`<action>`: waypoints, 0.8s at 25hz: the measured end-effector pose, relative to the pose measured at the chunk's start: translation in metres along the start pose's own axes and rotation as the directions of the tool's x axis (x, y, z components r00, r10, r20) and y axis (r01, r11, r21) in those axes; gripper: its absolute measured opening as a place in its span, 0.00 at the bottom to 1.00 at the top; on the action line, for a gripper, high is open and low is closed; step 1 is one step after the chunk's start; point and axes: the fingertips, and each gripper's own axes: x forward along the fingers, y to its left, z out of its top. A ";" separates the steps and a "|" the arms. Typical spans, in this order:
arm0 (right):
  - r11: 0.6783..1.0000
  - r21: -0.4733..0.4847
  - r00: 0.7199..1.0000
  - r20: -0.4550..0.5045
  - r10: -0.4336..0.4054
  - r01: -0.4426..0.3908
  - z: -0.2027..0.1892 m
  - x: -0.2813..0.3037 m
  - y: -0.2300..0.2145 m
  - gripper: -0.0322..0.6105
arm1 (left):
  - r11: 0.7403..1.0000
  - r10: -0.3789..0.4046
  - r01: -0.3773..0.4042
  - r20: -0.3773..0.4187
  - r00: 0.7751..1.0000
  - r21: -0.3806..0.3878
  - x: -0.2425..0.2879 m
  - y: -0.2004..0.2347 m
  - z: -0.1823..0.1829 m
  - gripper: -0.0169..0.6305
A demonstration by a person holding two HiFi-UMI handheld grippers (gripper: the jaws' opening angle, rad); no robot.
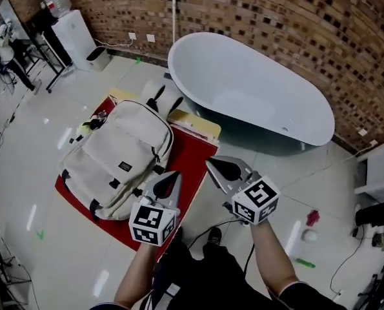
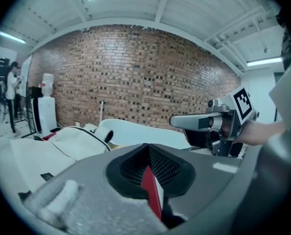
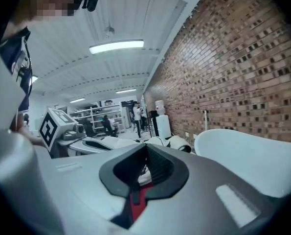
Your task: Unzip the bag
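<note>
A beige backpack (image 1: 121,157) lies flat on a red mat (image 1: 195,163), its shoulder straps toward the white bathtub; its zippers look closed. My left gripper (image 1: 173,175) hovers over the mat just off the bag's near right corner, jaws shut with nothing in them. To its right, my right gripper (image 1: 212,165) is over the mat's edge, also shut and holding nothing. In the left gripper view the shut jaws (image 2: 147,147) point past the backpack (image 2: 69,141), with the right gripper (image 2: 194,122) at the right. The right gripper view shows its shut jaws (image 3: 145,146) and the bag's straps (image 3: 177,142) beyond.
A large white bathtub (image 1: 243,89) stands behind the mat against a brick wall (image 1: 256,11). A white appliance (image 1: 75,37) is at the back left. A pink object (image 1: 313,217) and a green one (image 1: 304,263) lie on the floor at right. A person (image 2: 13,94) stands far left.
</note>
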 end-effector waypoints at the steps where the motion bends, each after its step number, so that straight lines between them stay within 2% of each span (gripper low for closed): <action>1: 0.998 -0.021 0.998 0.003 0.055 -0.055 0.008 0.015 0.000 0.06 | 0.998 0.057 -0.057 0.002 0.998 -0.001 -0.003 0.011 0.005 0.03; 4: 0.979 -0.089 0.983 0.008 0.183 -0.181 0.031 0.059 0.002 0.06 | 0.983 0.186 -0.186 0.010 0.983 -0.007 -0.012 0.045 0.018 0.03; 9: 0.917 -0.164 0.931 -0.034 0.362 -0.363 0.055 0.139 0.025 0.06 | 0.936 0.349 -0.347 0.042 0.936 -0.057 -0.020 0.119 0.031 0.03; 14: 0.847 -0.219 0.874 -0.161 0.458 -0.484 0.057 0.215 0.042 0.06 | 0.876 0.477 -0.471 0.029 0.879 -0.106 -0.027 0.191 0.029 0.03; 18: 0.787 -0.283 0.834 -0.250 0.491 -0.548 0.072 0.282 0.045 0.06 | 0.841 0.541 -0.539 0.023 0.841 -0.051 -0.039 0.224 0.039 0.03; 19: 0.765 -0.290 0.816 -0.282 0.505 -0.575 0.072 0.298 0.047 0.07 | 0.833 0.553 -0.552 0.020 0.833 -0.044 -0.042 0.230 0.040 0.03; 20: 0.739 -0.296 0.792 -0.318 0.521 -0.605 0.071 0.314 0.051 0.22 | 0.825 0.564 -0.563 0.015 0.826 -0.044 -0.043 0.237 0.040 0.03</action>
